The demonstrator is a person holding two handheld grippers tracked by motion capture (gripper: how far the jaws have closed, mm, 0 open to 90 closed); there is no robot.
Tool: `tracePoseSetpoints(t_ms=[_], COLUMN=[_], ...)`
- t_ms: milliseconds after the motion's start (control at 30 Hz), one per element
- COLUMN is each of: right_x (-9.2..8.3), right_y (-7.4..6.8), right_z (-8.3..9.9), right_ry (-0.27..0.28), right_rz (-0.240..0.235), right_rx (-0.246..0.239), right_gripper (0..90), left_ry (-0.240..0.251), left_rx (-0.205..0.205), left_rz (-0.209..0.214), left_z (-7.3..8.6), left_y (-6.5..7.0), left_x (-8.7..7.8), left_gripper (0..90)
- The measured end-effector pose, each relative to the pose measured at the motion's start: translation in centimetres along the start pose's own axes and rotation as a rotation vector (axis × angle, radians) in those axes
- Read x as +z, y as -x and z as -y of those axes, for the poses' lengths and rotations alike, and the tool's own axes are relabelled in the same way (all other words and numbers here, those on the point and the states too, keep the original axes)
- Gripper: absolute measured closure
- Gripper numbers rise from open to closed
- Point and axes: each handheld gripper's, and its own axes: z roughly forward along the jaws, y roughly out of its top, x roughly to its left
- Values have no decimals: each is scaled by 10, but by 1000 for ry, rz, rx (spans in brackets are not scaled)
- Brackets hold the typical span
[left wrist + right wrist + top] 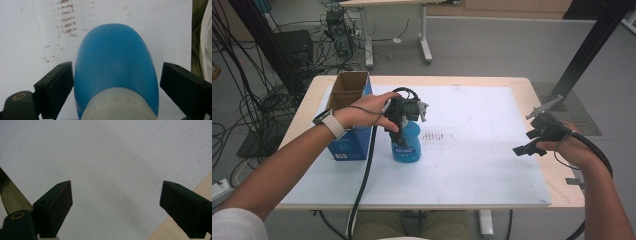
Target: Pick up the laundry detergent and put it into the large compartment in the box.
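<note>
Left claw [404, 122] pointing down, jaws parted; right claw [532, 142] wide open.

— From the high view we look forward and down from above the person's side; the white board [472, 150] on the table [537, 87] fills the middle, with the floor and cables far beyond.

— And in the left gripper view we ride the left gripper [404, 112], looking steeply down and very close on the blue bottle [115, 67], its white neck nearest us.

— Both share that bottle [406, 145] and the brown marks [435, 135] just right of it, seen again [66, 18] on the board.

— In the right gripper view we sit near the board's right edge, tilted down close over bare board [105, 165], with a strip of wooden table [197, 195] at the corner.
</note>
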Motion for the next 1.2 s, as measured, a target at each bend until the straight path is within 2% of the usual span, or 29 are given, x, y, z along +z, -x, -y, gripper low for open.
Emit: tracePoseSetpoints(t_ms=[300,633,733,900,1200], right_x=[0,-2,-3,-3,-3], right_y=[0,-1,-2,-2,-2], right_z=[2,3,3,3,3], right_ry=[1,5,11,12,12], right_rz=[1,8,14,14,14], right_rx=[4,1,1,0,0], right_gripper=[112,112,112,113,116], left_ry=[-5,-7,-11,-7,-19], left_rx=[6,10,14,7,5], left_rz=[-17,-37,-44,-26,-7], left_z=[-1,-1,-1,0,-3], left_y=[3,5,6,2,-3], left_x=[1,2,3,3,3], left_gripper=[162,268,330,365,372])
